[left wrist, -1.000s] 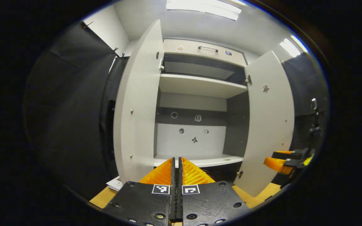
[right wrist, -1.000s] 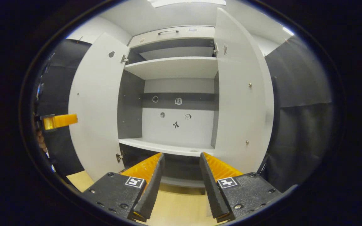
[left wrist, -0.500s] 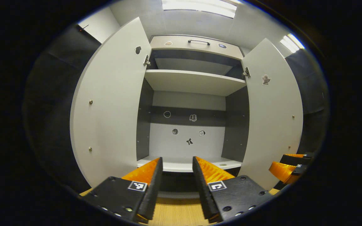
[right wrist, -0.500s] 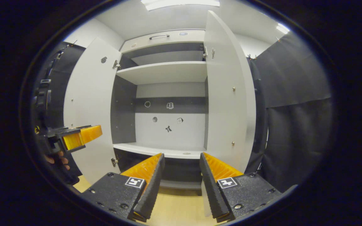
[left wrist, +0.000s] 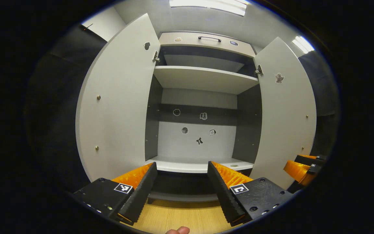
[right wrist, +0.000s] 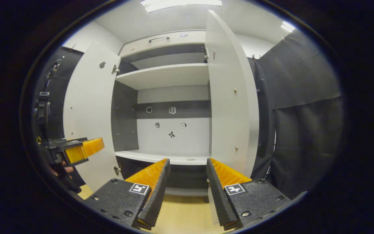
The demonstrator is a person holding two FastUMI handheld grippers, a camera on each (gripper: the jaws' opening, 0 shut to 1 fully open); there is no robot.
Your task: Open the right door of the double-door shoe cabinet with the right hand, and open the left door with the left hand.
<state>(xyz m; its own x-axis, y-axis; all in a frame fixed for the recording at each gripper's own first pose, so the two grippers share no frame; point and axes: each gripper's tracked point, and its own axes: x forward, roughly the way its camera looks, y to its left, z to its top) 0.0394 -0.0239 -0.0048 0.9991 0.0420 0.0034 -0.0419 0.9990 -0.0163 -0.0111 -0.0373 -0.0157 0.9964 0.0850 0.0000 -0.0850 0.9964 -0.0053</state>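
Note:
The white shoe cabinet stands with both doors swung out. In the left gripper view the left door (left wrist: 118, 97) and the right door (left wrist: 284, 113) flank the open inside. My left gripper (left wrist: 182, 164) is open in front of the lower shelf (left wrist: 200, 165), holding nothing and clear of both doors. Low beside the right door is my right gripper (left wrist: 300, 166). In the right gripper view my right gripper (right wrist: 187, 161) is open and empty, between the left door (right wrist: 89, 110) and the right door (right wrist: 227, 97). The left gripper (right wrist: 88, 149) hovers by the left door.
An upper shelf (left wrist: 203, 79) and a dark back panel with small stickers (left wrist: 203, 116) show inside. Above is a drawer front with a handle (left wrist: 209, 38). Wooden floor (left wrist: 180, 217) lies below. A fingertip (left wrist: 178, 230) shows at the bottom edge, and a hand (right wrist: 60, 169) holds the left gripper.
My left gripper went from shut to open and has spread wider. The left door, seen nearly edge-on a second ago, now shows its inner face. The right gripper has barely moved.

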